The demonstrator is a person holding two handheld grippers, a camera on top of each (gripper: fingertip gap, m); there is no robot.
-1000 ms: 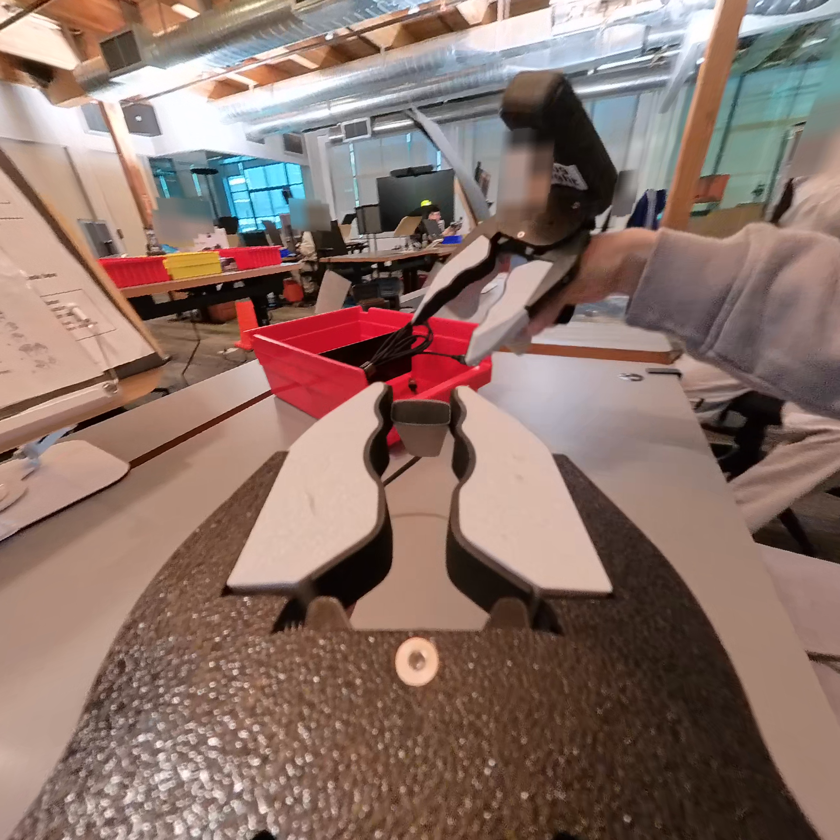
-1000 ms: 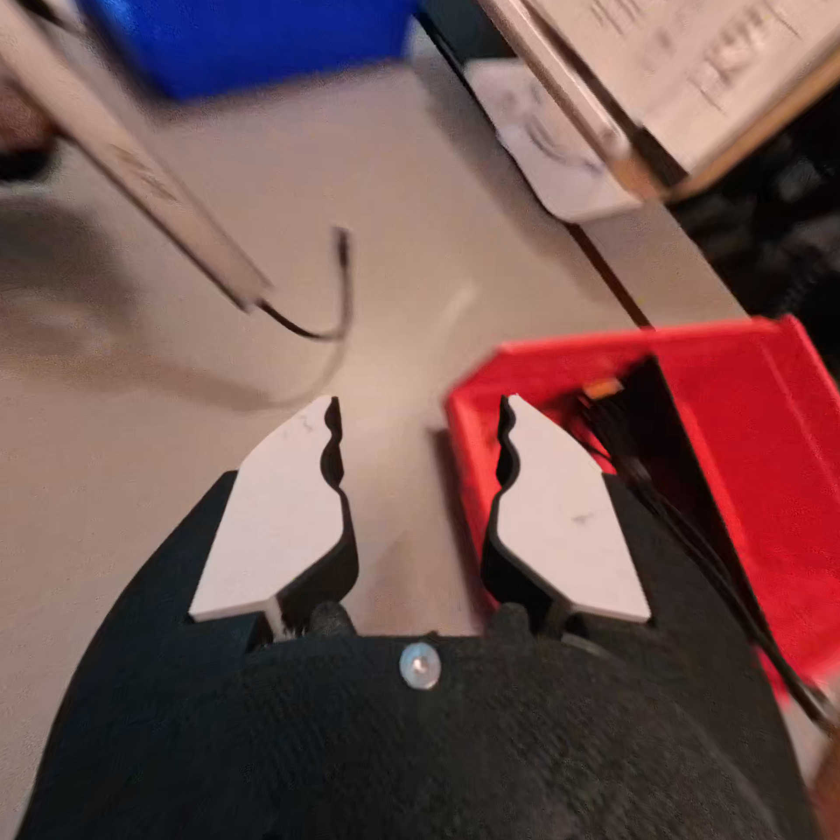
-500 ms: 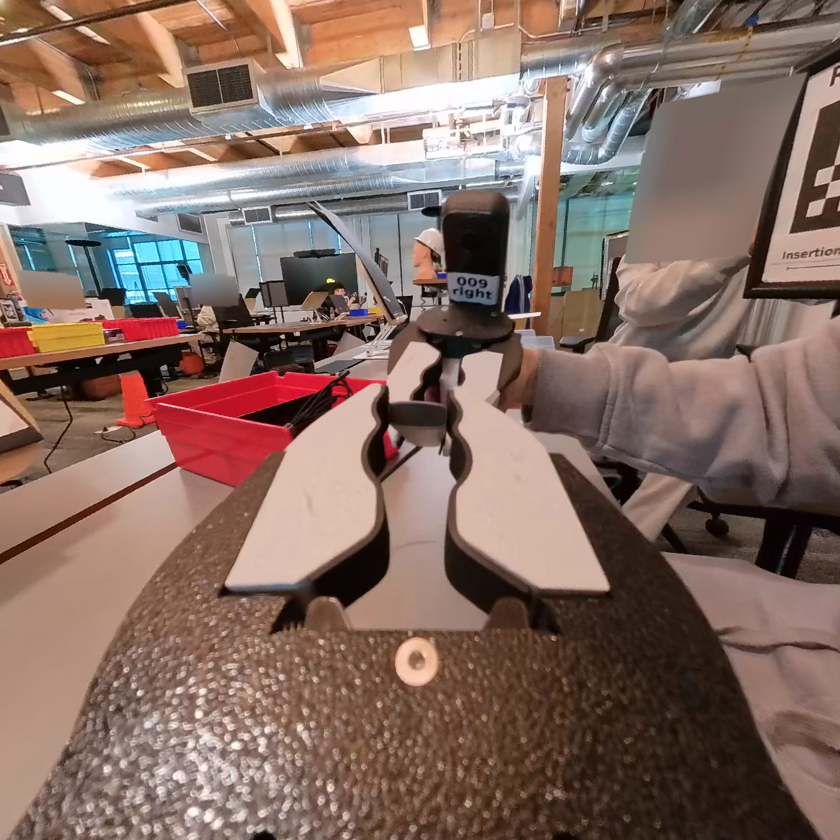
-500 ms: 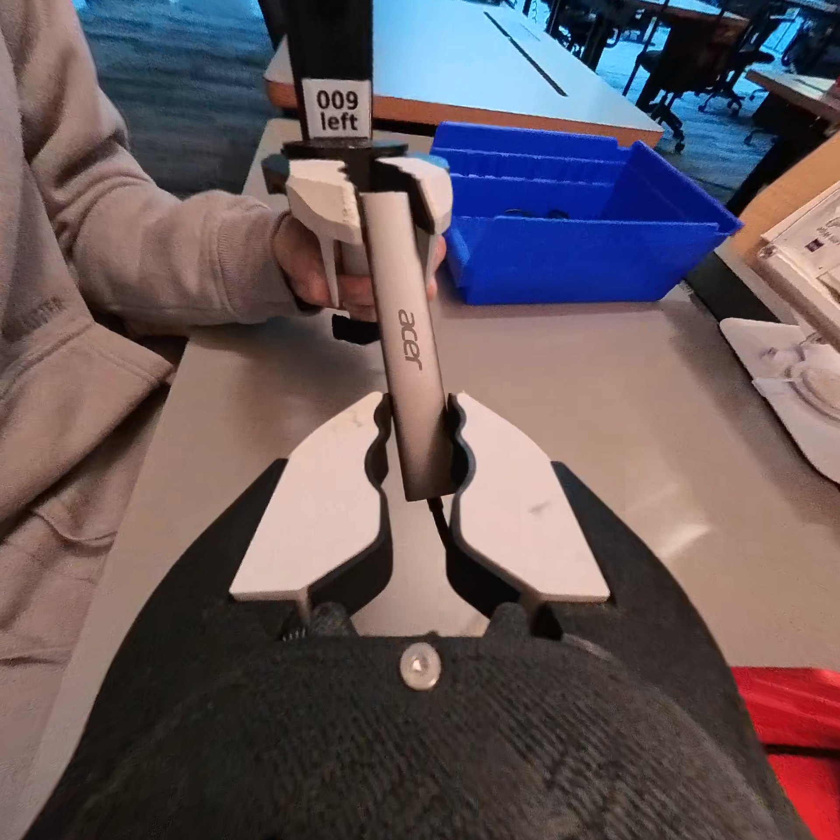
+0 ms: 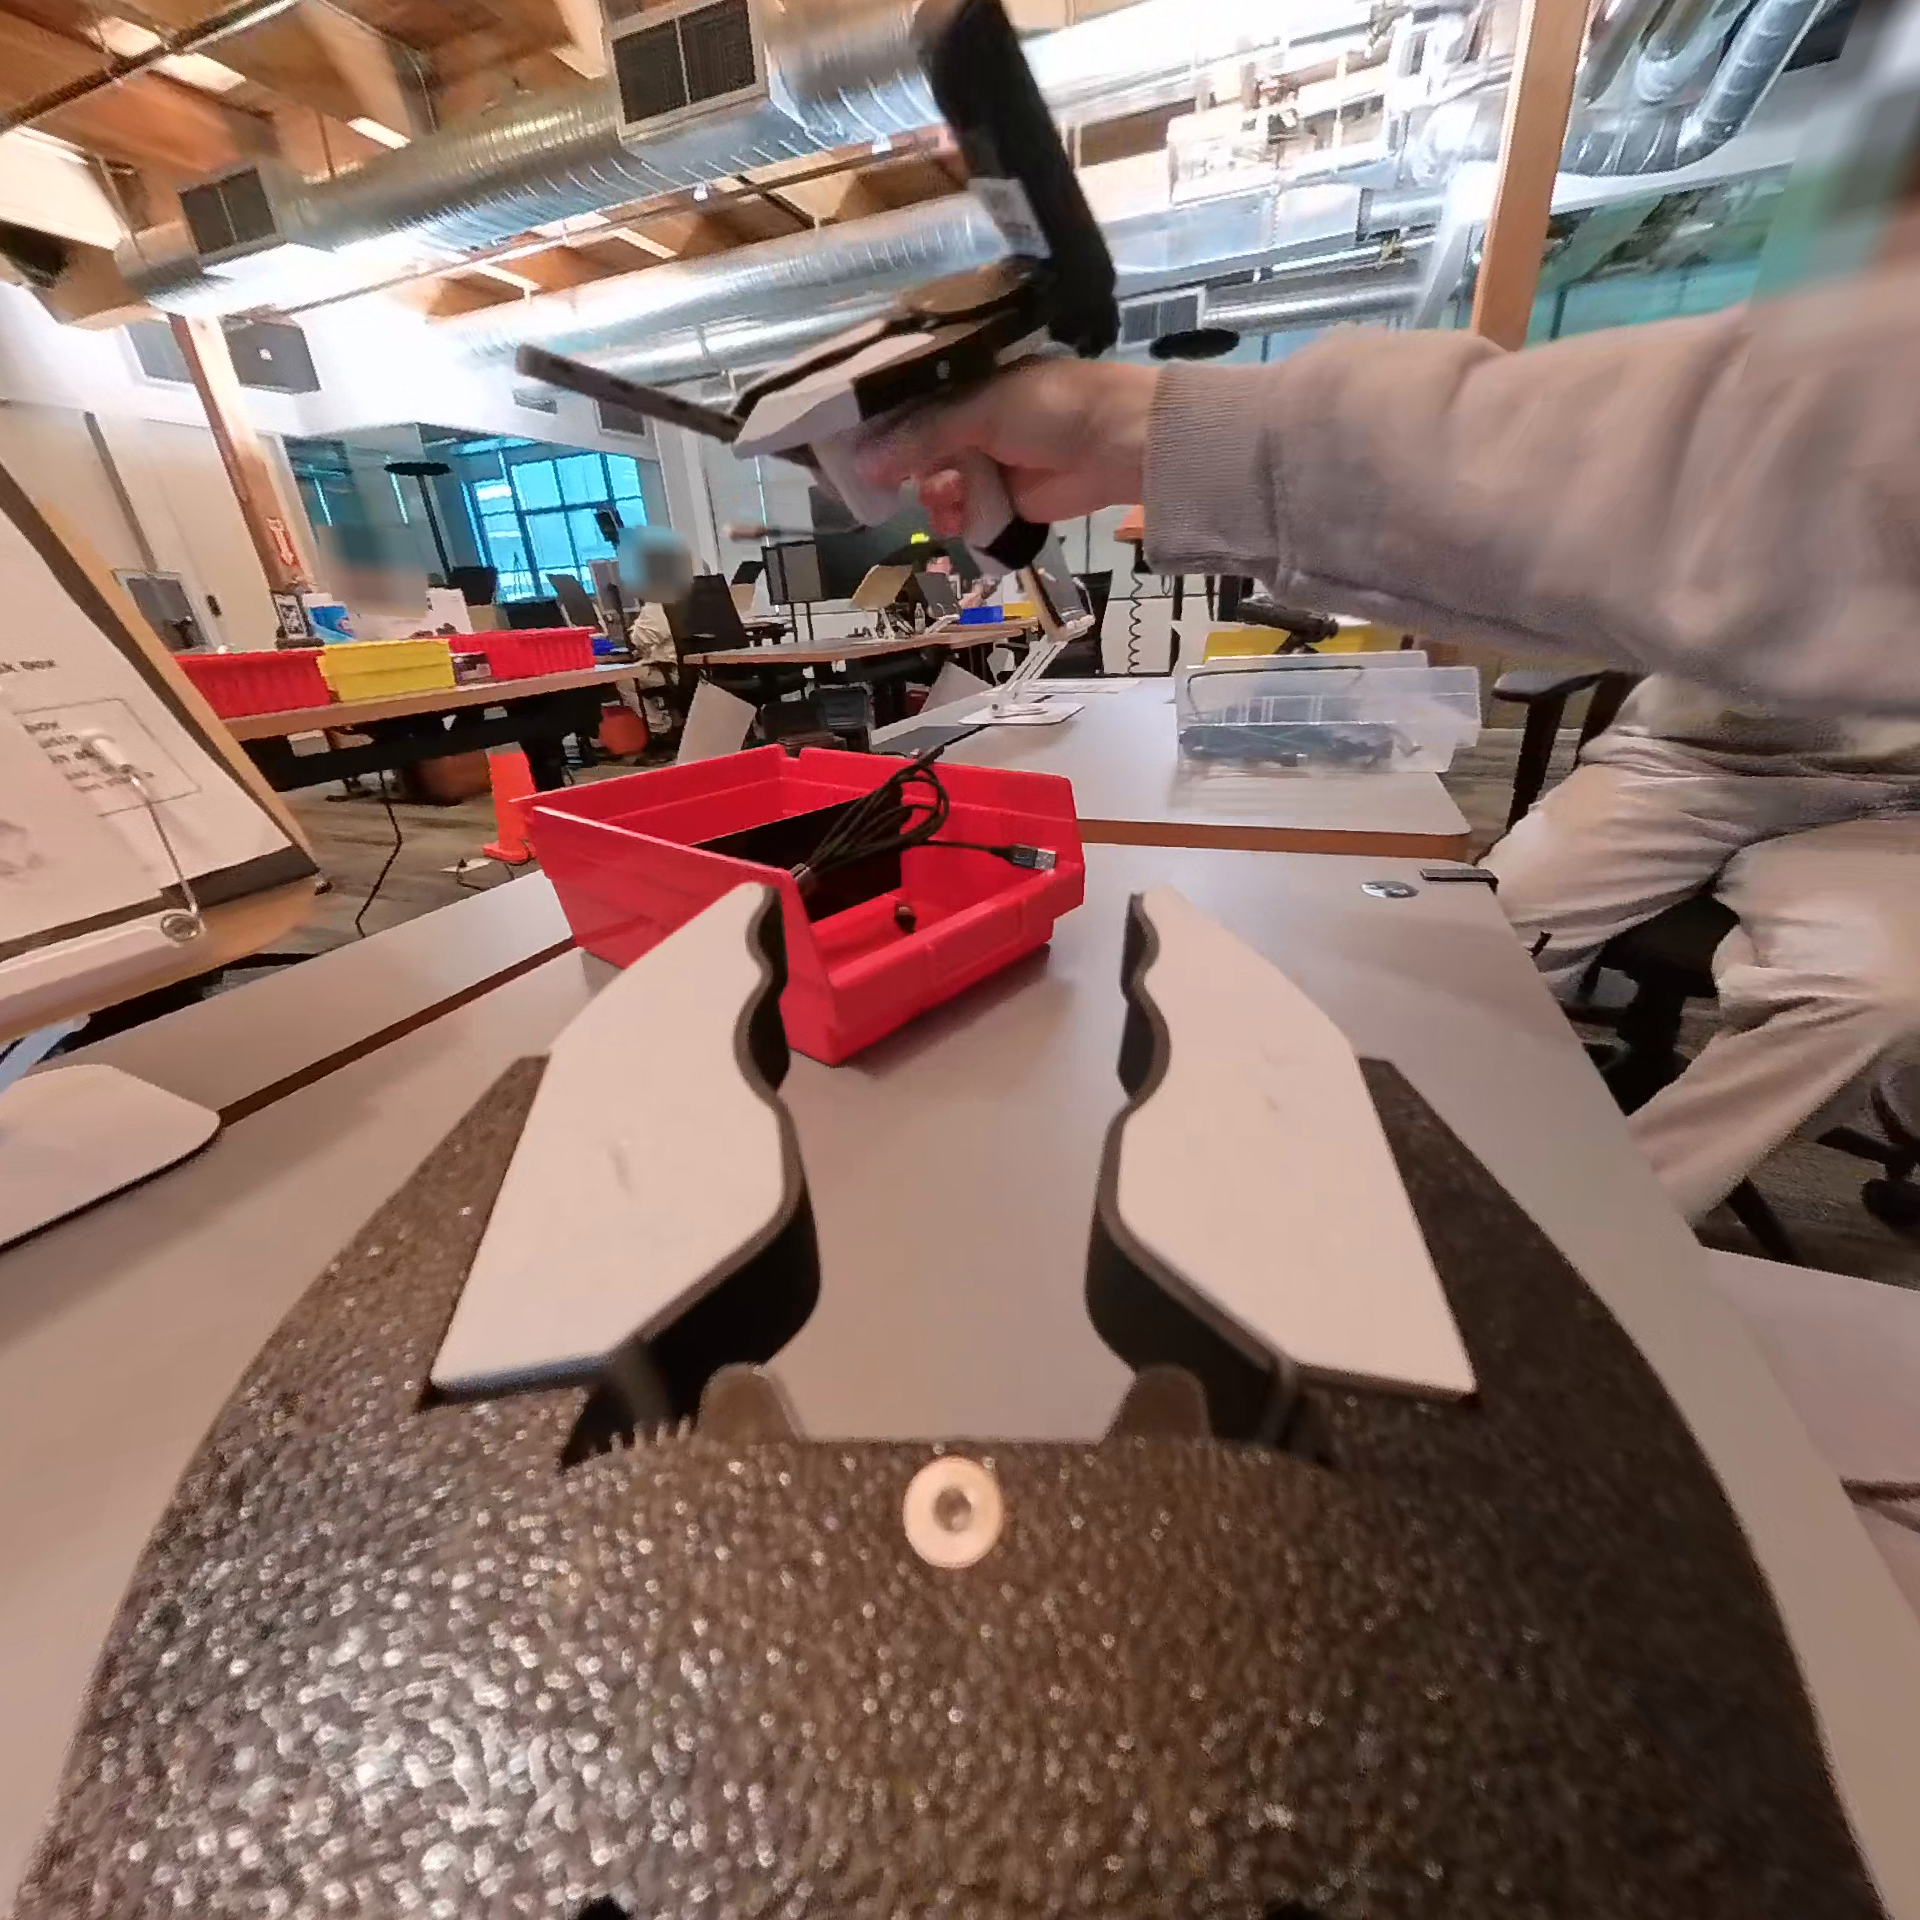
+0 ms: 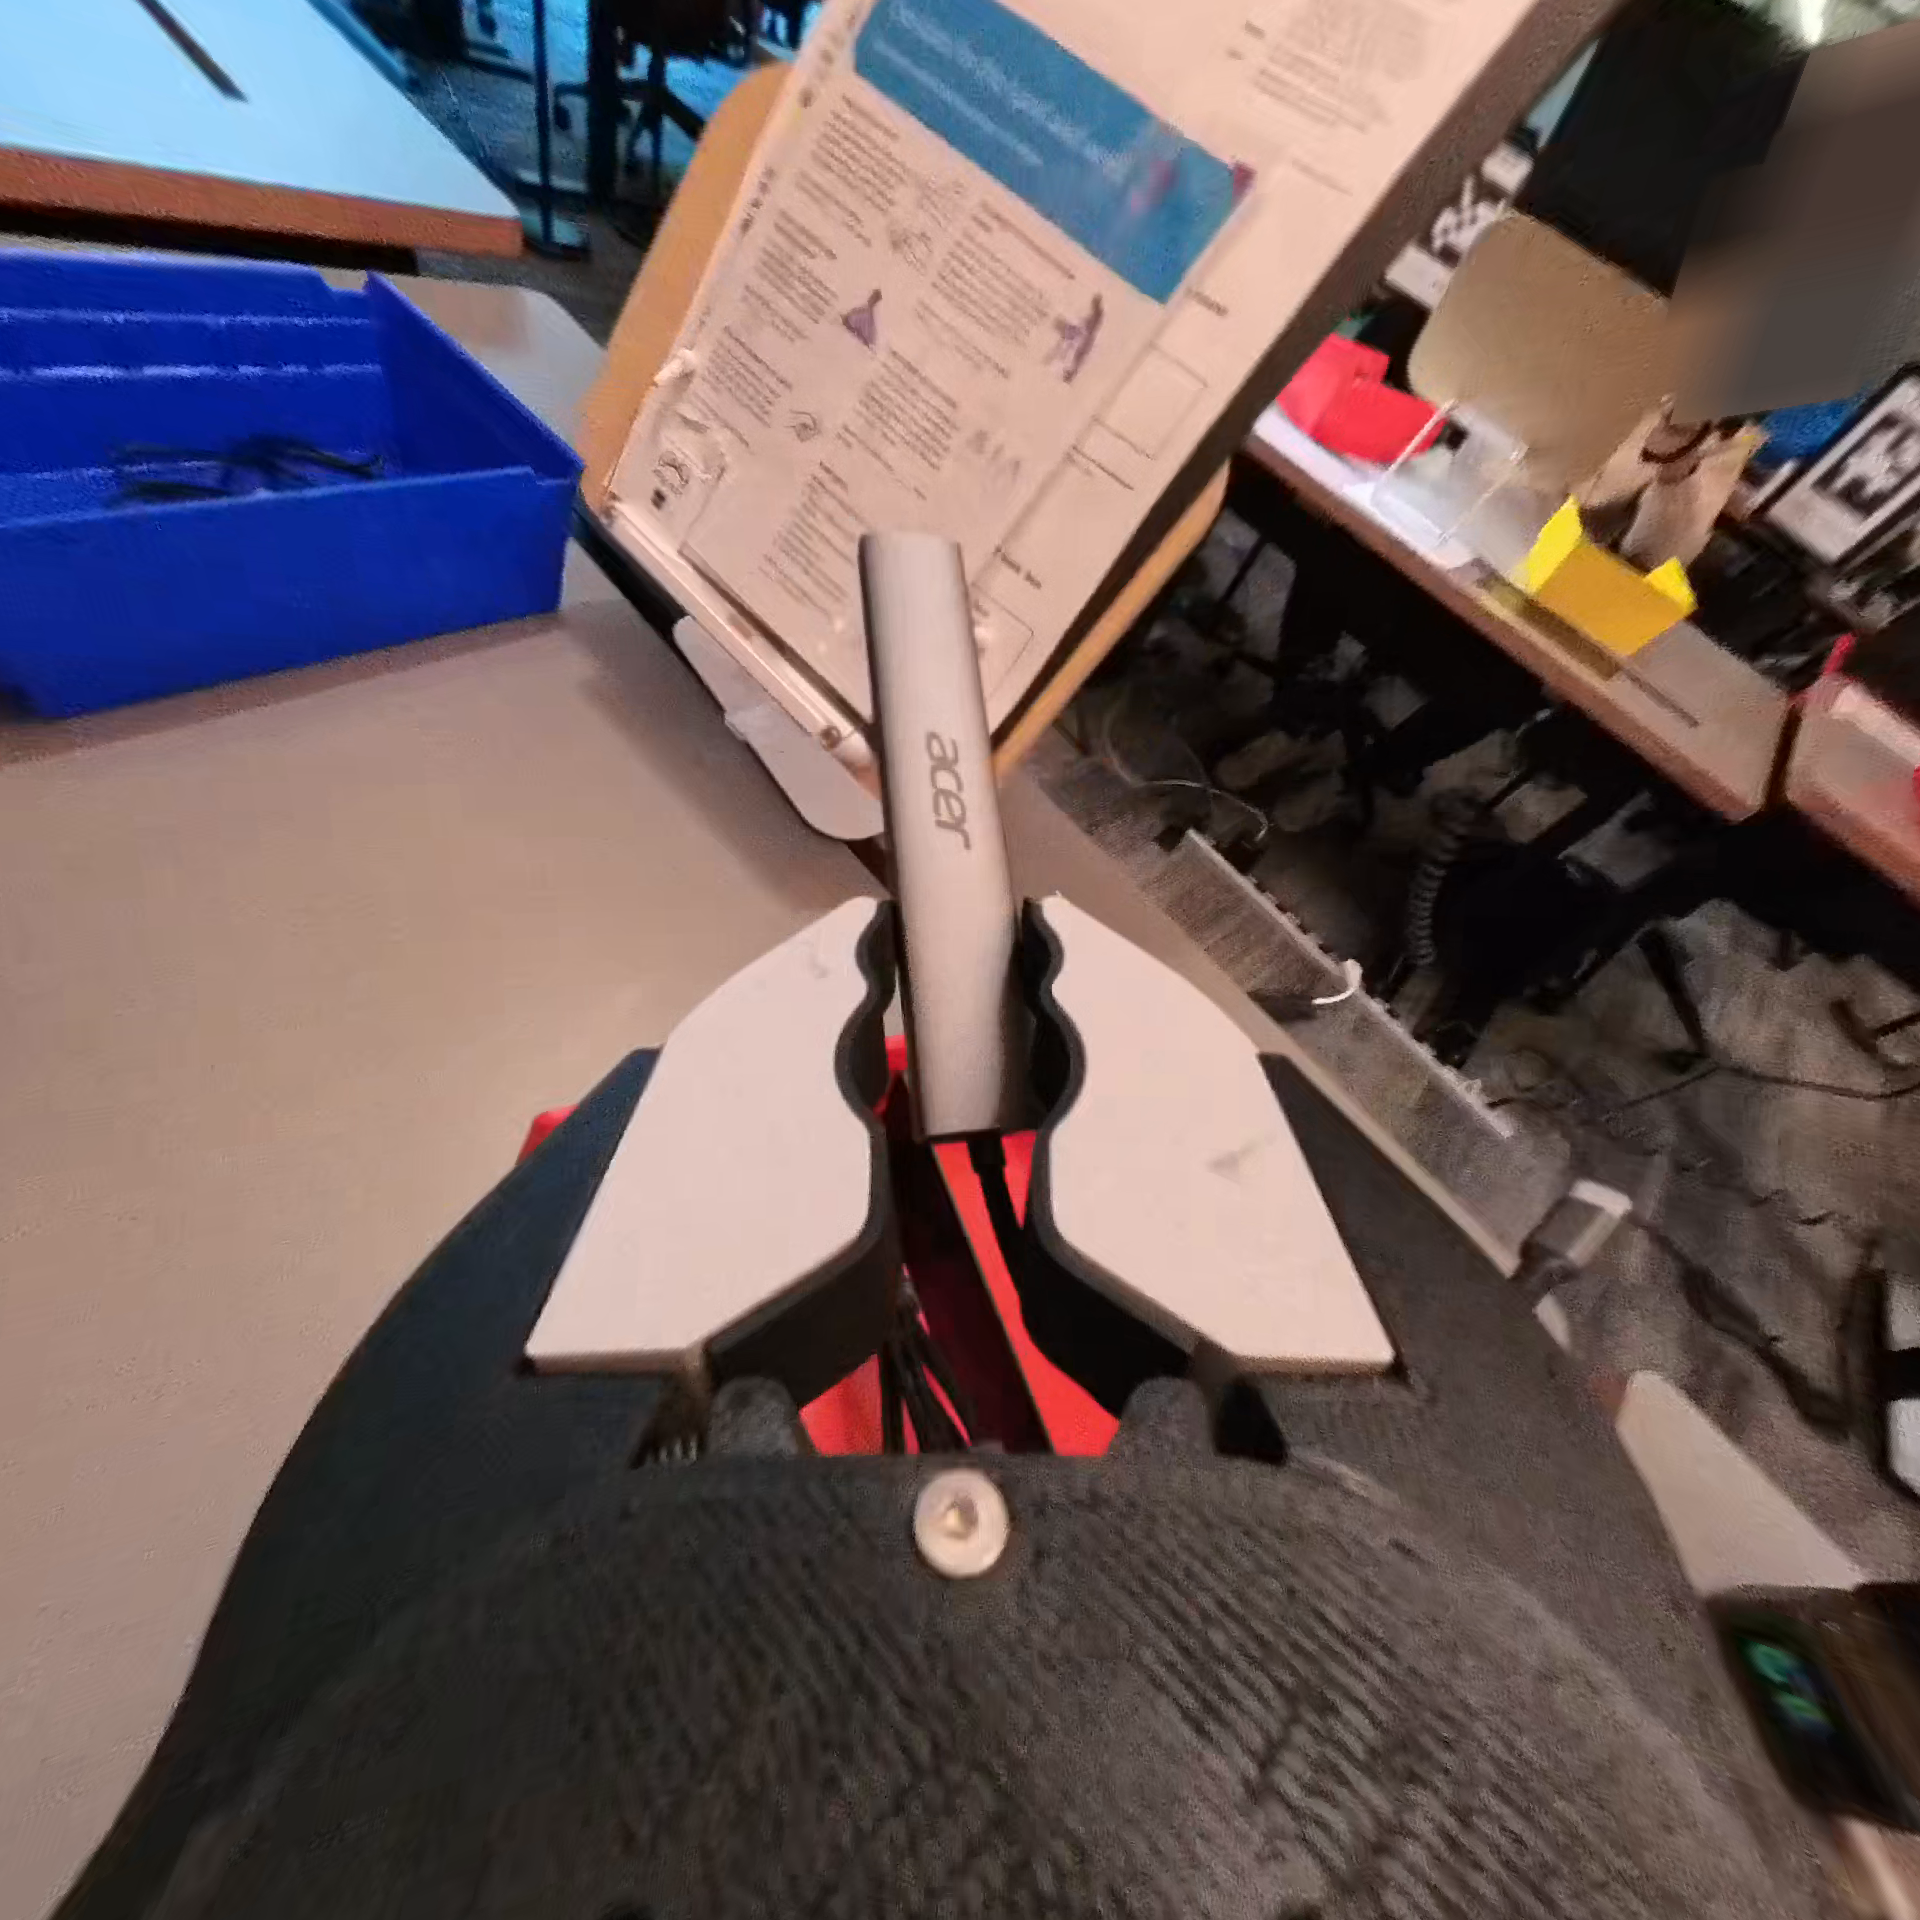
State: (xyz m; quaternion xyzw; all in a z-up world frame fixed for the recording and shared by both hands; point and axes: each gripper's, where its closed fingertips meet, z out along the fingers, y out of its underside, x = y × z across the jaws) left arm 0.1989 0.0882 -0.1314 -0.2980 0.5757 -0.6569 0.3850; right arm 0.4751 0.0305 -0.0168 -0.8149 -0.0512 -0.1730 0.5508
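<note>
My right gripper (image 6: 961,920) is shut on a slim grey bar-shaped device (image 6: 935,779), held near its rear end, where a black cable leaves it. The bar points forward and up. Below it, between the fingers, a red bin (image 6: 1070,1423) with black cables shows. In the left wrist view the right gripper (image 5: 821,400) is high above the table with the grey device (image 5: 623,390) sticking out to the left, over the red bin (image 5: 935,966). My left gripper (image 5: 951,914) is open and empty, low over the table in front of that bin, which holds a coiled black cable (image 5: 873,821).
A blue bin (image 6: 260,582) with black cables stands at the table's left. A tilted document stand (image 6: 935,312) is beyond the table edge; it also shows in the left wrist view (image 5: 83,790). A clear plastic box (image 5: 1320,707) sits on the far table. A person's leg (image 5: 1766,883) is at right. The gap from one gripper's tips to the other's is roughly 30 cm.
My left gripper let go of the grey device and opened. My right gripper closed on it, then lifted it up and over the red bin.
</note>
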